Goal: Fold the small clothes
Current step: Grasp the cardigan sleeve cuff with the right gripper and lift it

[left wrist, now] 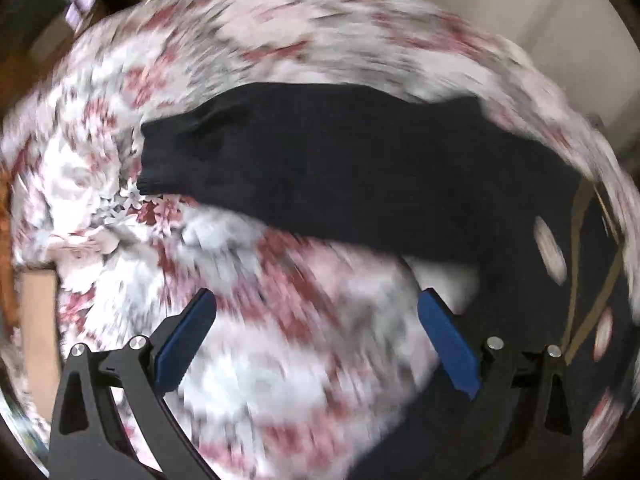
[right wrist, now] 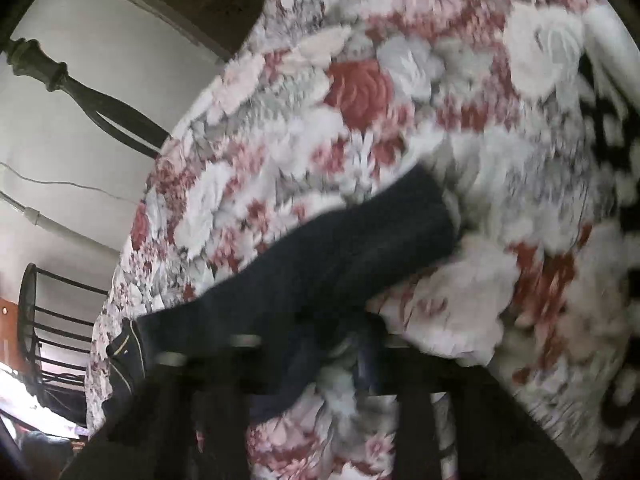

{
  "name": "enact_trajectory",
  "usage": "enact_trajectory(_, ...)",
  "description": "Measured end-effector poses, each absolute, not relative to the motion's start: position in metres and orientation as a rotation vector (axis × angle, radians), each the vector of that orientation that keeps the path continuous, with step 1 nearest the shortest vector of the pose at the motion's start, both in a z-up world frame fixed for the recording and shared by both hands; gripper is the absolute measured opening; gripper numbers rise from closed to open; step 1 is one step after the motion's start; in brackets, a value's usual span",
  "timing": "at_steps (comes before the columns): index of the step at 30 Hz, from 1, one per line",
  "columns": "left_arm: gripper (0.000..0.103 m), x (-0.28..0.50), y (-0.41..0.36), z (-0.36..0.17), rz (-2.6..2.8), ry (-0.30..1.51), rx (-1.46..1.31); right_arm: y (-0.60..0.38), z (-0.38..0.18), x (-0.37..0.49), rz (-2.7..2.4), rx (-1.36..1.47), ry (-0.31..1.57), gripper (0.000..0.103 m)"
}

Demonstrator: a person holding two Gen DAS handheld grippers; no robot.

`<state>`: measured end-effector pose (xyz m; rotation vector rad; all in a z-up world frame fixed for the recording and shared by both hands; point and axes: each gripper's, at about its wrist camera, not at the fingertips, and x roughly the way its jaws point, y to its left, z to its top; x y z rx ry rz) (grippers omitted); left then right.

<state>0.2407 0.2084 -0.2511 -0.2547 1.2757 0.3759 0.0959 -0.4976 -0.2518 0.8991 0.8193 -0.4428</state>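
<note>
A dark navy sock (left wrist: 340,160) lies stretched across the floral bedspread (left wrist: 280,40), its ribbed cuff at the left. My left gripper (left wrist: 316,340) is open and empty, its blue pads spread wide just short of the sock. In the right wrist view the same sock (right wrist: 340,256) runs from the lower left up to its cuff at the centre. My right gripper (right wrist: 340,356) is badly blurred; it seems to pinch the sock's near end, but the jaws are not clear.
Dark jeans with tan stitching (left wrist: 580,280) lie at the right by the sock, and show in the right wrist view (right wrist: 124,360). A black-and-white patterned cloth (right wrist: 612,128) lies at the far right. A dark wooden bedpost (right wrist: 80,88) and white wall stand beyond the bed.
</note>
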Motion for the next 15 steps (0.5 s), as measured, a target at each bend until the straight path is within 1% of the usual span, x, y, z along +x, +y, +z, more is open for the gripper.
enact_trajectory(3,0.098,0.262,0.247,-0.268,0.447,1.274,-0.405,-0.502,-0.249,0.094,-0.449,0.898,0.804,0.012)
enact_trajectory(8,0.098,0.282,0.293,-0.281,0.520,1.240,-0.572,-0.500,-0.245,0.079,-0.479,0.811,0.849,0.012)
enact_trajectory(10,0.084,0.288,0.308,-0.275,0.566,1.213,-0.568,-0.502,-0.245,0.075,-0.513,0.774,0.869,0.012)
enact_trajectory(11,0.074,0.291,0.314,-0.272,0.578,1.213,-0.560,-0.504,-0.244,0.072,-0.543,0.757,0.875,0.011)
enact_trajectory(12,0.067,0.293,0.324,-0.269,0.585,1.211,-0.569,-0.506,-0.242,0.071,-0.560,0.752,0.873,0.011)
enact_trajectory(14,0.066,0.297,0.335,-0.263,0.628,1.205,-0.506,-0.511,-0.242,0.069,-0.606,0.712,0.890,0.012)
enact_trajectory(15,0.067,0.301,0.342,-0.261,0.635,1.209,-0.462,-0.513,-0.247,0.071,-0.622,0.674,0.931,0.014)
